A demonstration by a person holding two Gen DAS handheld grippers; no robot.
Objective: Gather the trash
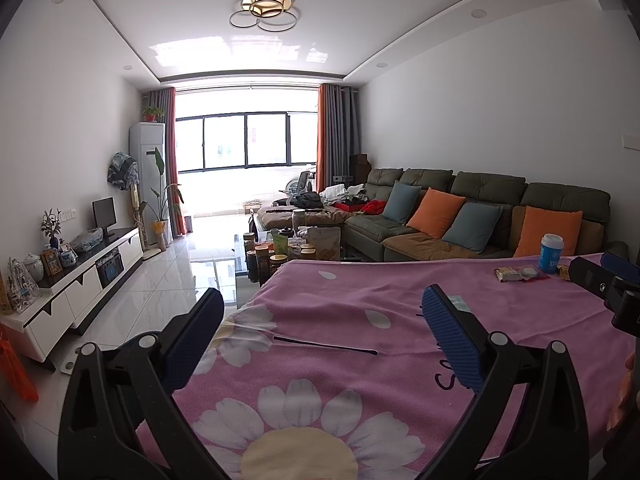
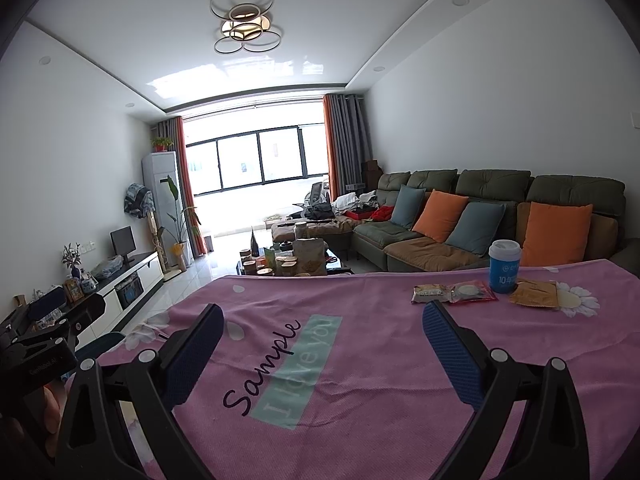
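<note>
Two claws are held low over the tabletop (image 2: pixel 360 360), which is covered by a pink cloth (image 1: pixel 340 312) with daisy prints. The left claw (image 1: pixel 320 344) is released, its blue pads spread wide, and nothing is gripped between them. A thin black stick (image 1: pixel 326 346) is seen lying flat on the cloth between its fingers. The right claw (image 2: pixel 324 356) is released as well, with its pads well apart and nothing between them; the printed word "Sample" on the cloth is framed by them.

Farther on, near the far right edge of the tabletop, the trash is found: a snack wrapper (image 2: pixel 430 293), a clear packet with red trim (image 2: pixel 472 292) touching it, and a brown paper packet (image 2: pixel 534 294) just beside a blue cup with a white lid (image 2: pixel 504 266).

Beyond the tabletop, a low coffee table (image 2: pixel 296 260) crowded with jars is seen, and a dark green sofa (image 2: pixel 460 216) with orange and blue cushions is placed along the right wall.
</note>
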